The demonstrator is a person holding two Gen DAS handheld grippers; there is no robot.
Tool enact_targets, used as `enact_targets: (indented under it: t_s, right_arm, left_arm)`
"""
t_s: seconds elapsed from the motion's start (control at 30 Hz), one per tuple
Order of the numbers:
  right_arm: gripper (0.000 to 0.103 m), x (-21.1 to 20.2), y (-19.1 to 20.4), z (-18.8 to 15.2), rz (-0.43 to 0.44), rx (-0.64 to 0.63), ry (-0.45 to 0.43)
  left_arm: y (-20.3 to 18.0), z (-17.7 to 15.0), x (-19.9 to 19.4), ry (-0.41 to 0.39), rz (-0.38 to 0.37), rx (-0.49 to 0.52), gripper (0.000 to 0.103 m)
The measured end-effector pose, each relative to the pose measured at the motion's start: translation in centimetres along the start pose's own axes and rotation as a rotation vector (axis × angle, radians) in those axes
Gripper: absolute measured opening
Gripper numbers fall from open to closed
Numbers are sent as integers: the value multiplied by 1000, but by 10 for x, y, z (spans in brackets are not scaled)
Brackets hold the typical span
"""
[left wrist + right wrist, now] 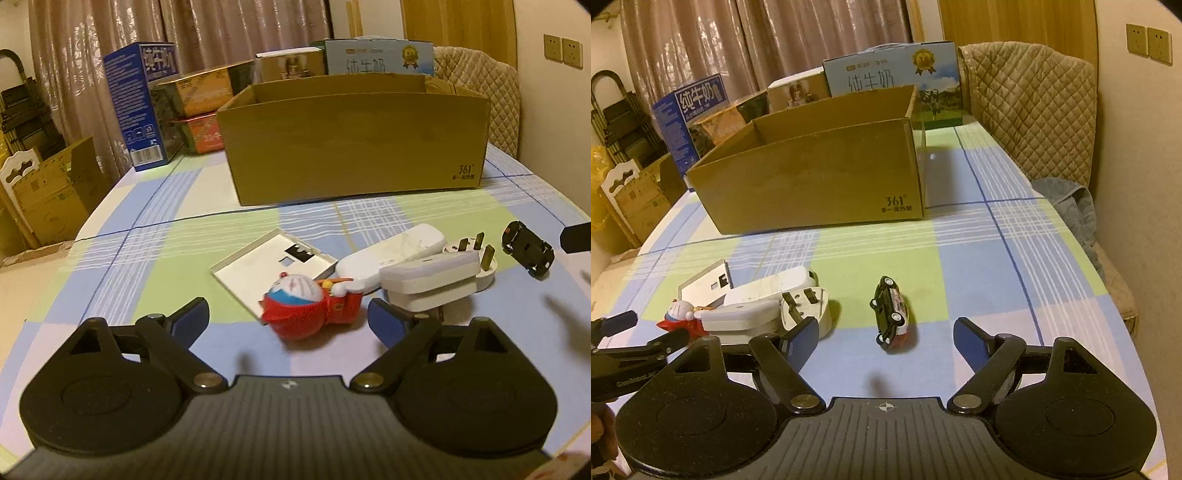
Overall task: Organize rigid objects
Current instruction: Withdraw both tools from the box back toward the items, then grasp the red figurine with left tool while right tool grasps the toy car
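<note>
Both claws spread wide, nothing gripped | red-and-blue plastic cat figurine (310, 308), black toy car (891, 314) unpacked | brown cardboard box (354, 147) awaits

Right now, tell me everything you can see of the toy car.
The toy car is small and dark-bodied, with white and red panels on its side and pale wheel hubs. It looks like rigid metal or plastic. It lies tipped on its side on the checked tablecloth, apart from the plug pile, touching nothing else, ahead of the open right claw.
</note>
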State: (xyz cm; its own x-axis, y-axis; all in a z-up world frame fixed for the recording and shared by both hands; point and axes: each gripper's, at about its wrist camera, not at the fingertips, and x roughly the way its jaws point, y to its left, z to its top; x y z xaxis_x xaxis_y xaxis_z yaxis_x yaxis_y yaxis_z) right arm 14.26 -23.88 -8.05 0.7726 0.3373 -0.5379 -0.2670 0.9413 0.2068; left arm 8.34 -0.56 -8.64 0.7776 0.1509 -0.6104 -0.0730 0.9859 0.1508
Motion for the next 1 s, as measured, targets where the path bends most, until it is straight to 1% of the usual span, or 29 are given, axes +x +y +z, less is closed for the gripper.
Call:
enact_targets:
  t_s: [0.3,0.4,0.47,0.6,0.67,0.77,1.0]
  right_arm:
    - [78,6,0,0,-2,-4,10]
    - [78,9,0,1,-4,-1,12]
    - [78,10,0,1,-2,-1,13]
    - [78,14,0,3,-3,-2,20]
    - [78,17,1,4,-4,1,23]
    - [78,18,0,5,-5,0,20]
    - [78,25,4,6,6,-19,31]
  left_arm:
    - [-13,0,22,19,2,34,87]
    - [-14,-1,27,25,7,35,81]
    - [-14,-2,29,27,12,40,76]
    - [-17,-2,31,21,16,55,70]
    - [-18,-2,33,28,13,56,65]
    - [-18,-2,34,29,12,61,64]
    - [-13,-1,32,50,1,36,64]
